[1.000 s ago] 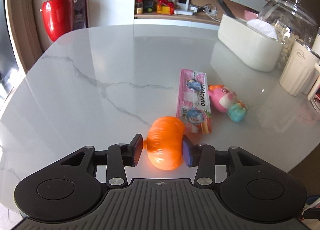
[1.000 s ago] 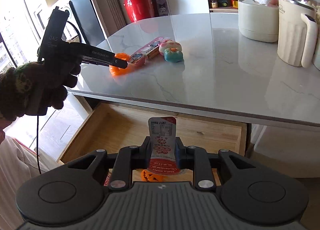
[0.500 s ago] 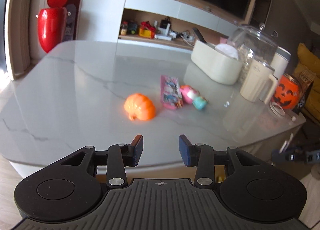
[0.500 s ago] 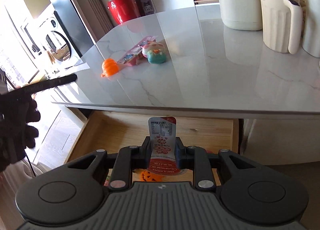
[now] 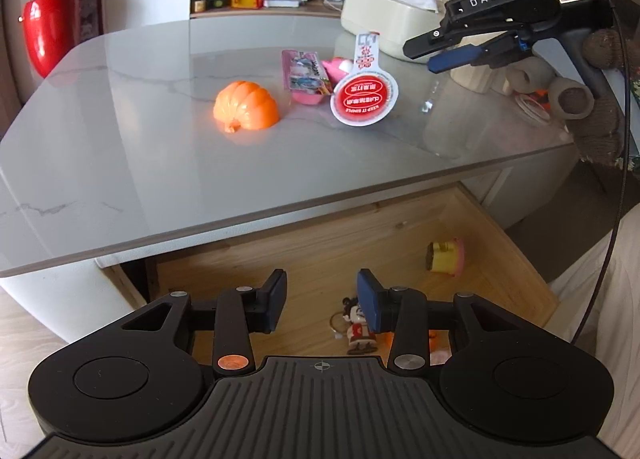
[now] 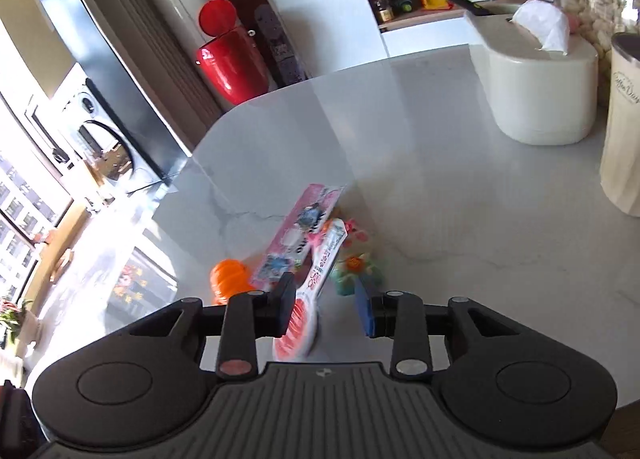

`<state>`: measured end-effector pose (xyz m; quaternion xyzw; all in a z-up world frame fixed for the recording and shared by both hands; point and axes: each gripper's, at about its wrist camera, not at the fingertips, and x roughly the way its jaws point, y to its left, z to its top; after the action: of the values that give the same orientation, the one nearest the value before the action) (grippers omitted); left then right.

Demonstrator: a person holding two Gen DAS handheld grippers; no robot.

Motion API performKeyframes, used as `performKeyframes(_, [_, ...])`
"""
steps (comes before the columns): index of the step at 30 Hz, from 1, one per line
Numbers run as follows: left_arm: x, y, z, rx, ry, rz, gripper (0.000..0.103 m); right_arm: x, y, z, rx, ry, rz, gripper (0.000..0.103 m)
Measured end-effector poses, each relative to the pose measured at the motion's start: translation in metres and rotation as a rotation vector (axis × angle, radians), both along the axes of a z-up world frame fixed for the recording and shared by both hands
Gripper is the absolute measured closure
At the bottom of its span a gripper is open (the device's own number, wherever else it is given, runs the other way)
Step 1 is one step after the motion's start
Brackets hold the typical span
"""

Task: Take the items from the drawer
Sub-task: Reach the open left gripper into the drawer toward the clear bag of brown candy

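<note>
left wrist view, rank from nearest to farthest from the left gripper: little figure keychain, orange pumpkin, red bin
1. Small red-and-white figure keychain, in the wooden drawer, beside the left gripper.
2. Orange plastic pumpkin, on the marble tabletop.
3. Red glossy bin, beyond the table, far left.

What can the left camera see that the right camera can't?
Only the left wrist view shows the open wooden drawer, a yellow and pink toy and a small figure keychain inside it, plus the right gripper from outside. Only the right wrist view shows the window. Both show the orange pumpkin, the pink packet, the red and white pouch and the tissue box.
</note>
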<state>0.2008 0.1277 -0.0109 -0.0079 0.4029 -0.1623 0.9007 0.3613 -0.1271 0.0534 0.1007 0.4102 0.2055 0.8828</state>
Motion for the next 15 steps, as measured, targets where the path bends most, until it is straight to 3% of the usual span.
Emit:
performKeyframes(4, [0.002, -0.004, -0.005, 0.029, 0.025, -0.022, 0.060, -0.016, -0.013, -0.010, -0.117, -0.066, -0.019, 0.044])
performKeyframes(9, [0.004, -0.012, -0.007, 0.063, 0.047, -0.089, 0.060, -0.049, -0.026, -0.027, -0.217, -0.074, 0.045, 0.040])
performKeyframes(10, [0.006, -0.013, -0.007, 0.068, 0.057, -0.110, 0.060, -0.056, -0.028, -0.030, -0.232, -0.071, 0.069, 0.035])
performKeyframes(13, [0.013, -0.017, -0.011, 0.106, 0.102, -0.197, 0.060, -0.076, -0.029, -0.046, -0.267, -0.031, 0.181, 0.024])
performKeyframes(15, [0.019, -0.023, -0.019, 0.153, 0.150, -0.284, 0.060, -0.085, -0.026, -0.057, -0.288, 0.009, 0.241, 0.023])
